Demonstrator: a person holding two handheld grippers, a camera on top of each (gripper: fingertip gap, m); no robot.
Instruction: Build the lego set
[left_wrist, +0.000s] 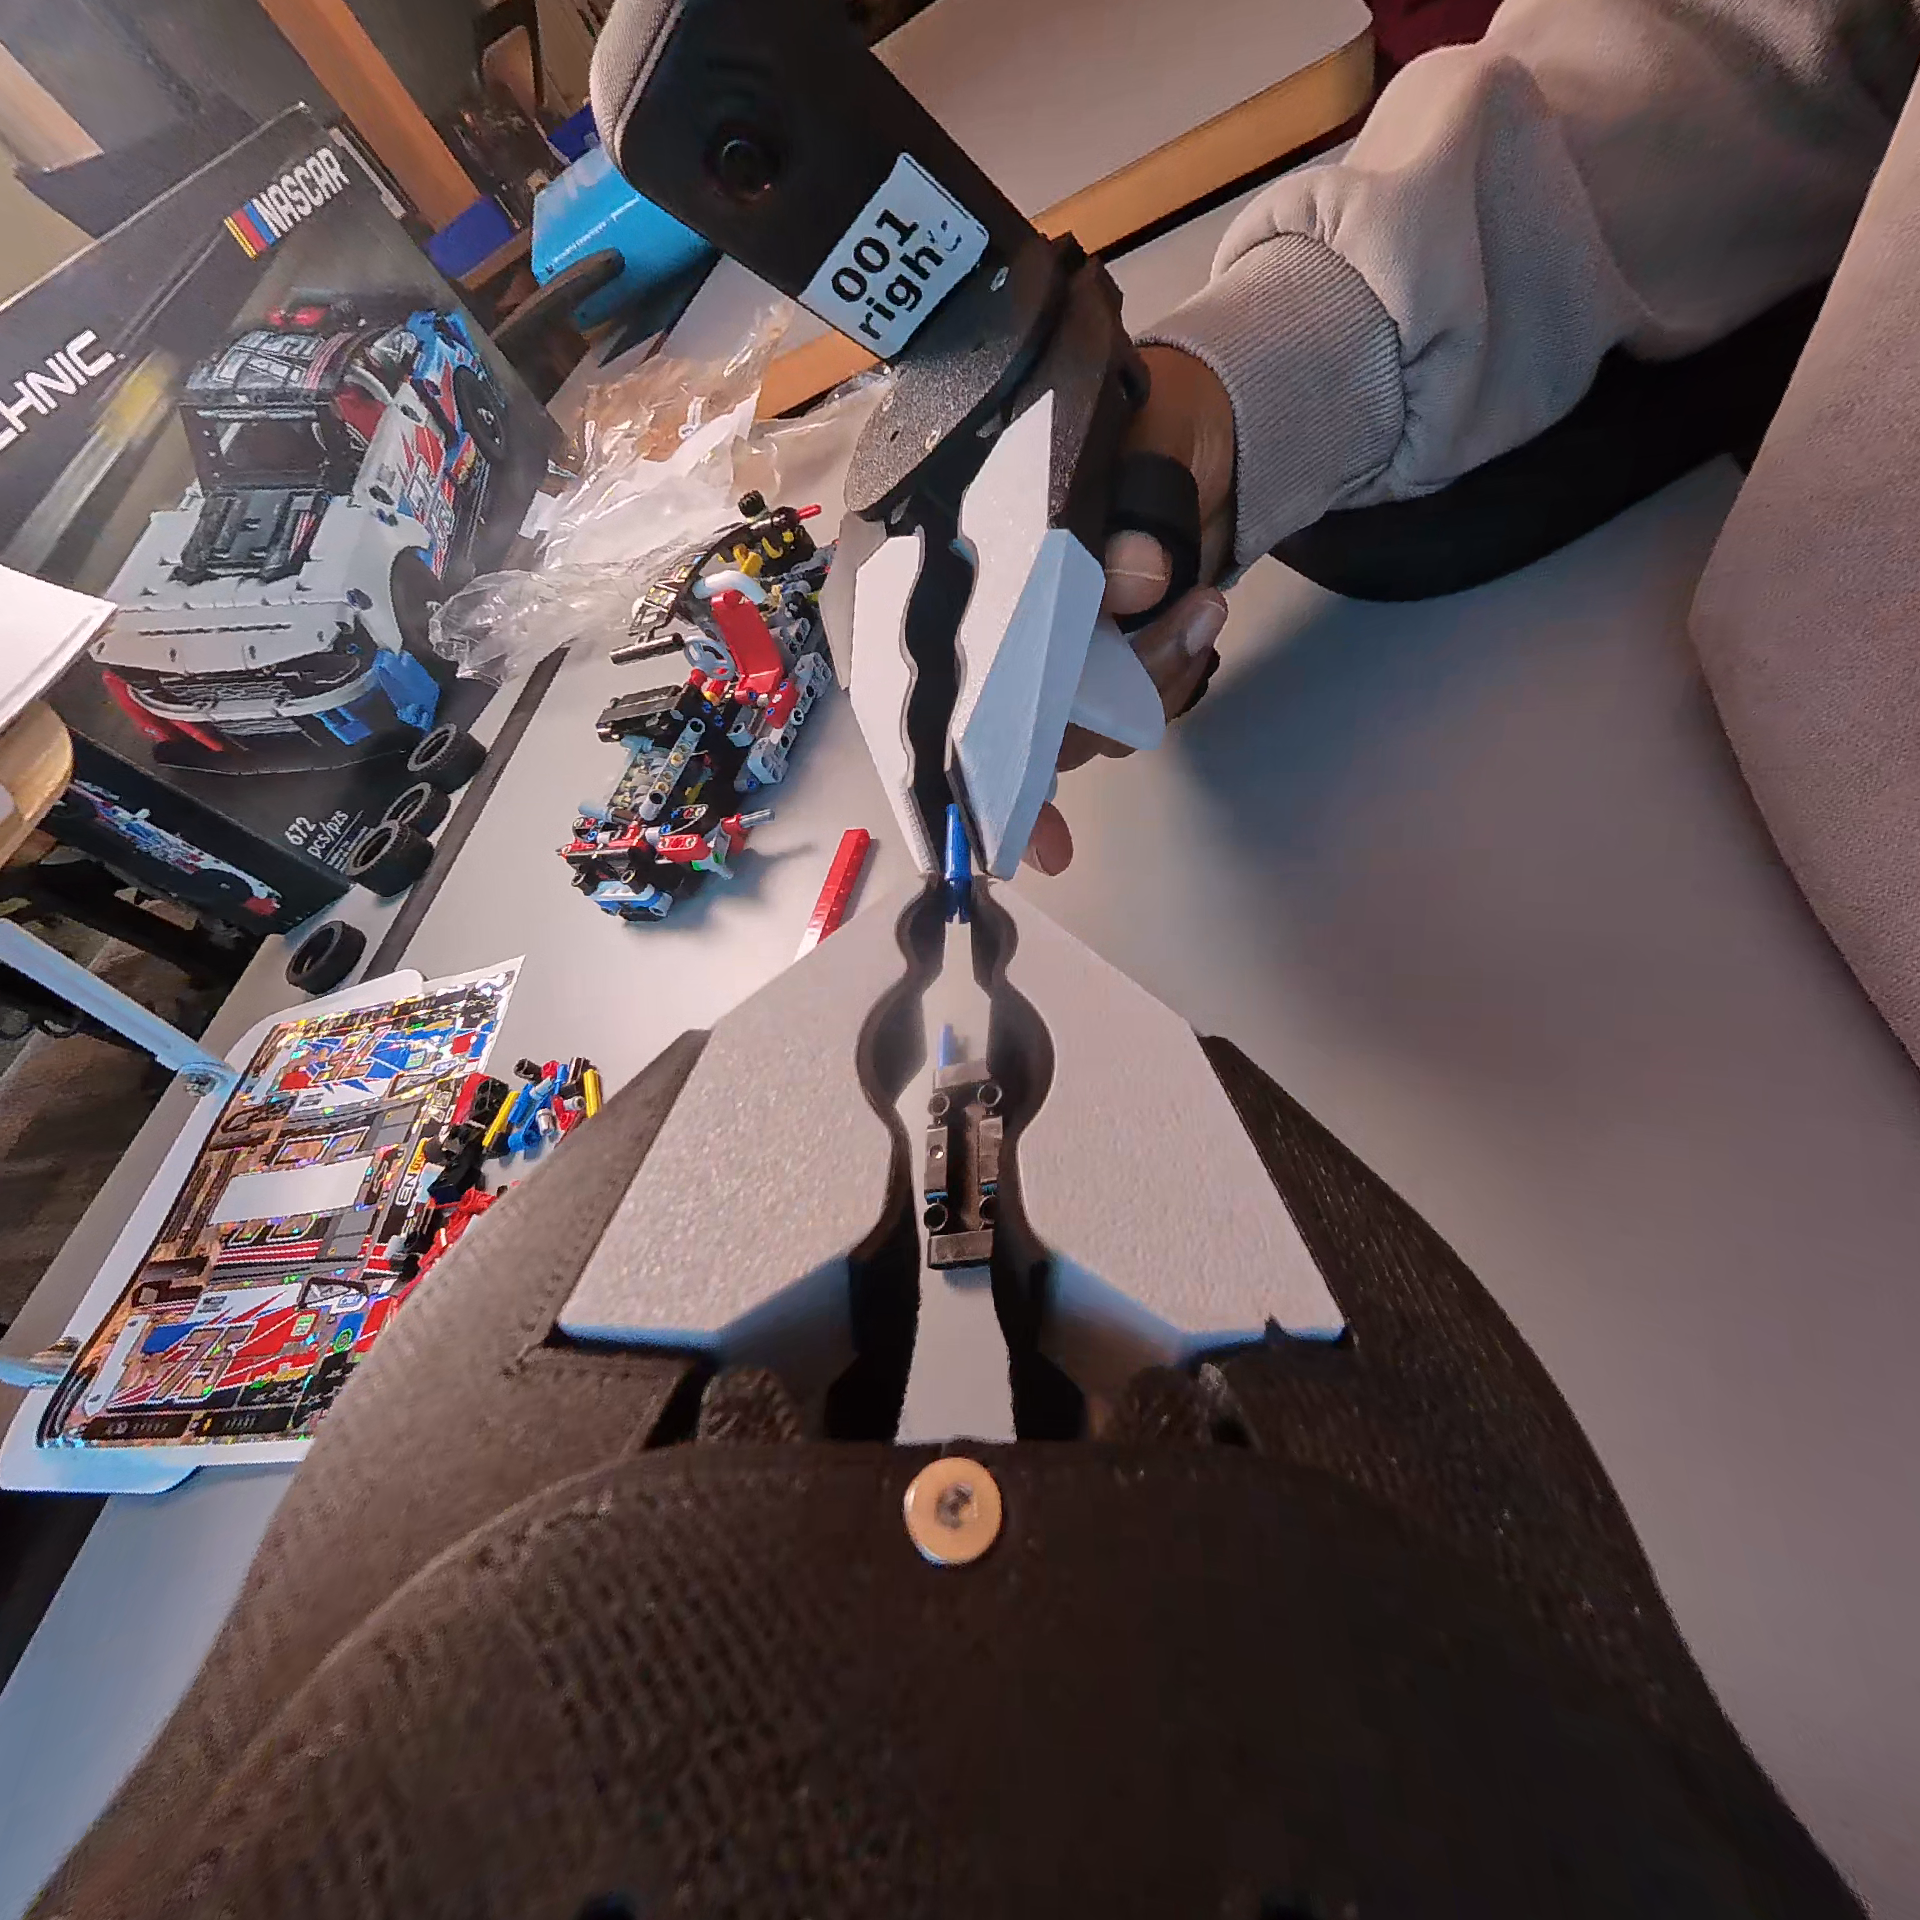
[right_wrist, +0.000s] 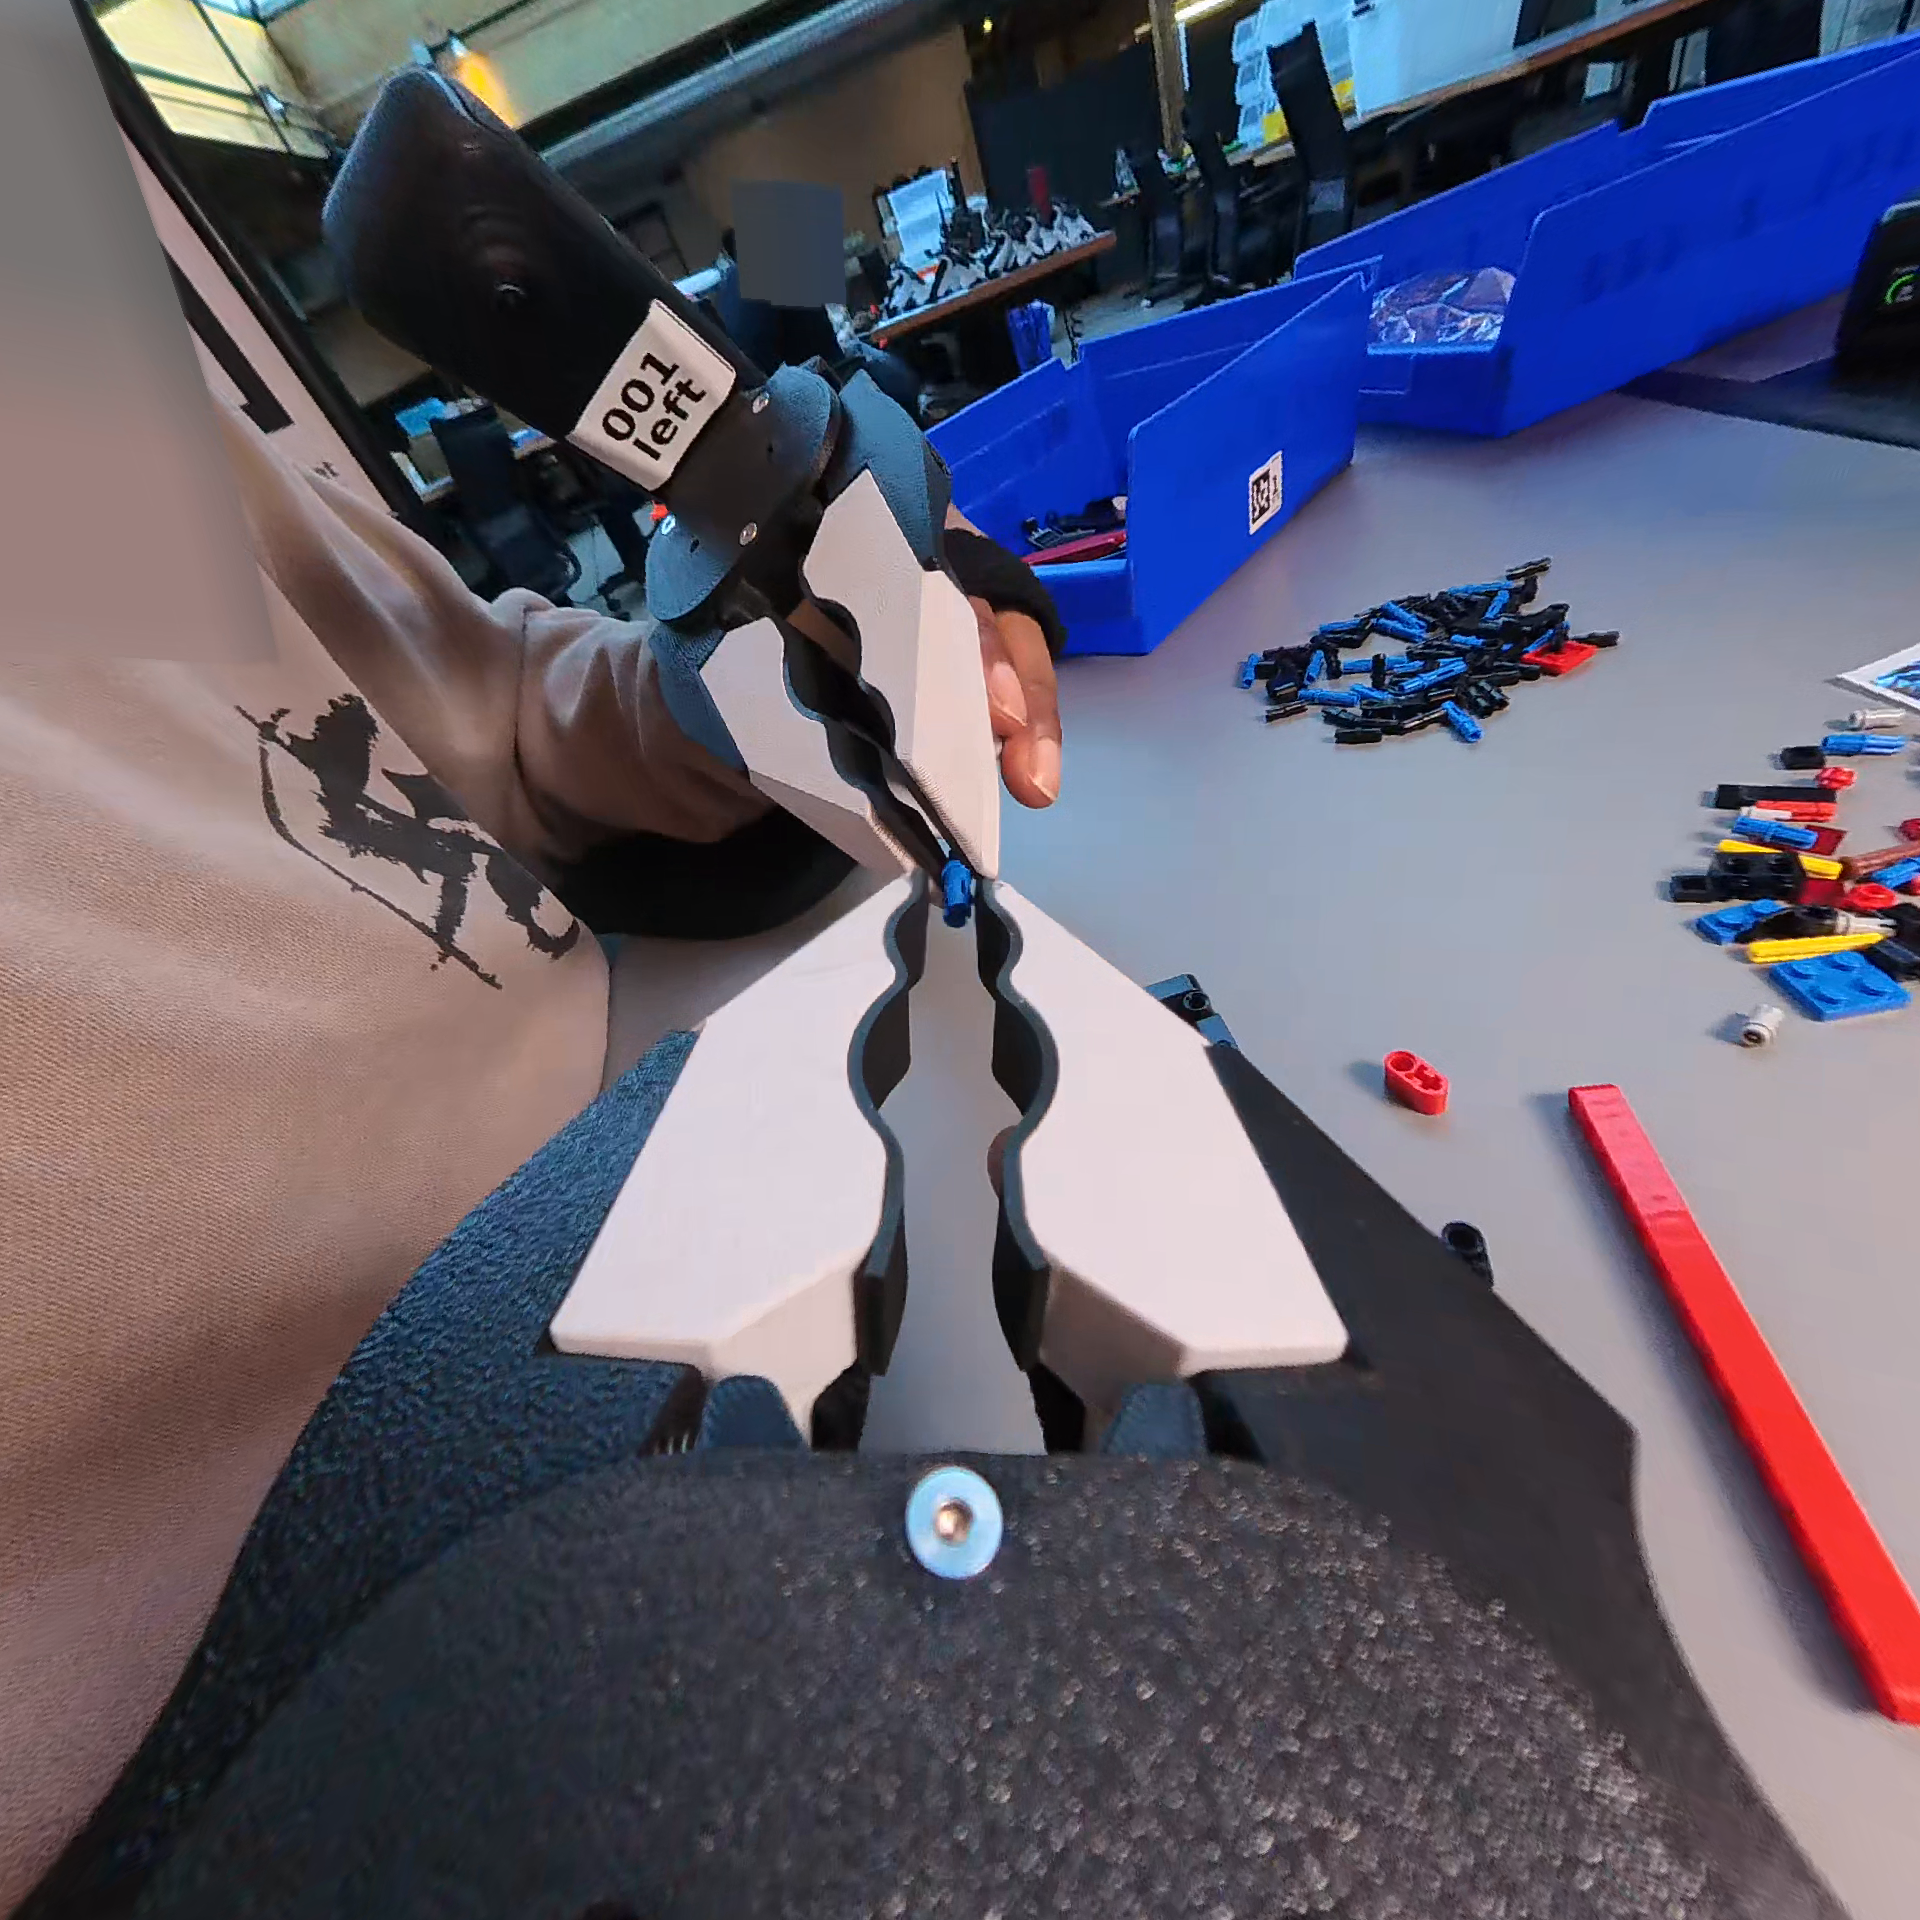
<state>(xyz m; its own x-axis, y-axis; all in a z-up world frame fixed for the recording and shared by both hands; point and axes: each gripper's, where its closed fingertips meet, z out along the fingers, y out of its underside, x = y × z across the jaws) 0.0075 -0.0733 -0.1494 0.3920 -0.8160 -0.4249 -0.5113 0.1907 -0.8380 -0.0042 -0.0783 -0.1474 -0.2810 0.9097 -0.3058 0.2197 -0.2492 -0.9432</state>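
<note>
Item: blue pin (left_wrist: 955, 857), a short connector, held in the air above the bench (left_wrist: 1403, 1039), end to end between my two grippers

Left gripper (left_wrist: 954, 920): narrowed to a slit, tips nipped on one end of the pin

Right gripper (right_wrist: 951, 909): likewise closed on the other end. Which of the two carries the real hold I cannot tell

Below: black sub-assembly (left_wrist: 961, 1174) on the bench under my left gripper, probably the pin's destination. The part-built chassis (left_wrist: 707, 717) lies well apart, and a red beam (left_wrist: 844, 883) is nearer

Hazards:
- Each grip takes only the pin's end, so if one side lets go early or the two pull off-line, the pin may twist out and drop
- A dropped pin could roll or land among the loose pins (right_wrist: 1423, 665) and be hard to find again
- A pin gripped crooked would meet its hole at an angle, jam, and push the unheld sub-assembly along the bench
</note>
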